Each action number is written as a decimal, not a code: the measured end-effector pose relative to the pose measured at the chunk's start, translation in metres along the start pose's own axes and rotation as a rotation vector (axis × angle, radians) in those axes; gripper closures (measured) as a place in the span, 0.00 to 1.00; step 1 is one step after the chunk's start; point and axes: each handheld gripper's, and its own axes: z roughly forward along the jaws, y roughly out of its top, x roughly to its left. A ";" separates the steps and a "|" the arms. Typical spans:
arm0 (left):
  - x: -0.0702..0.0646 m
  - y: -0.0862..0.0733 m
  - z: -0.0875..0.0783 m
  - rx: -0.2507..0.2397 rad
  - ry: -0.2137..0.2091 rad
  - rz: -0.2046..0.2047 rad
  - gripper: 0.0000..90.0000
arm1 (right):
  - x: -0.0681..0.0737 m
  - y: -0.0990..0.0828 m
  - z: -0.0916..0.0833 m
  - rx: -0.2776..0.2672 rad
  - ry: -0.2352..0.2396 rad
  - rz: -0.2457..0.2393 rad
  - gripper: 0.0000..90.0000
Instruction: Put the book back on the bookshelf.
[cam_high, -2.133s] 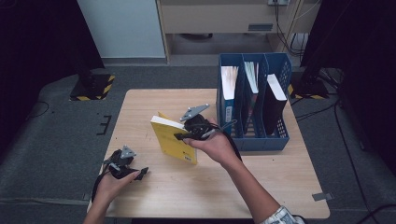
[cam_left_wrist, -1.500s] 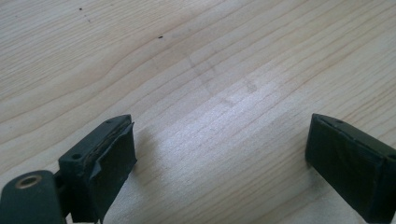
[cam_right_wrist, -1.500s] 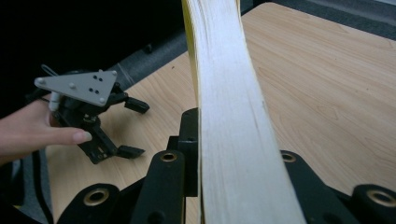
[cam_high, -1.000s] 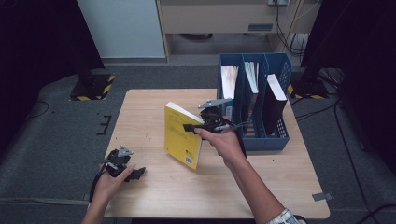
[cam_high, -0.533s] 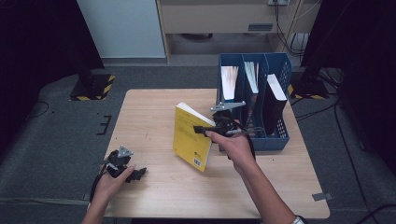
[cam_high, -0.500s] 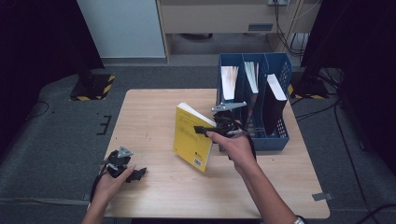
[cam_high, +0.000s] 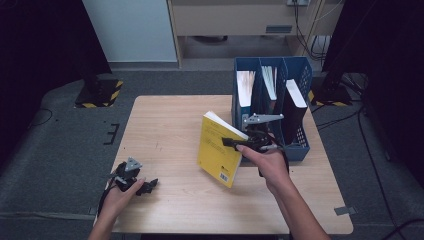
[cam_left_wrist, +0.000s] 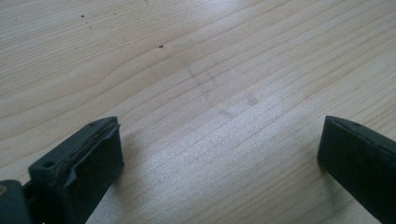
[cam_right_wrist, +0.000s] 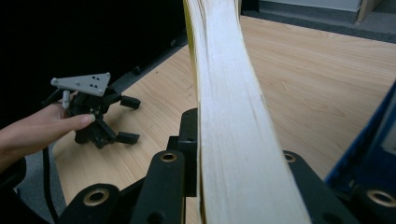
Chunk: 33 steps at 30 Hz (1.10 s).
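Gripping thick yellow paperback (cam_high: 220, 149), right gripper (cam_high: 239, 144), woodgrain table (cam_high: 165, 130)

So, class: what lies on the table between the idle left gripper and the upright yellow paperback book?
Nothing: in the high view, only bare light wooden tabletop stretches from the left gripper to the yellow paperback book.

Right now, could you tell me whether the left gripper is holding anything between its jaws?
No, in the left gripper view the left gripper has its jaws wide apart with nothing but bare wooden table between them.
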 end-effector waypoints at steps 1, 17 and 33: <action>0.000 0.000 0.000 -0.001 0.000 0.000 0.00 | -0.001 -0.001 -0.002 0.001 -0.003 0.003 0.83; 0.000 -0.001 0.000 -0.008 0.001 0.000 0.00 | -0.011 -0.022 -0.045 -0.011 -0.042 0.024 0.83; -0.001 -0.001 0.000 -0.011 0.000 0.001 0.00 | -0.017 -0.021 -0.077 -0.051 -0.074 0.046 0.83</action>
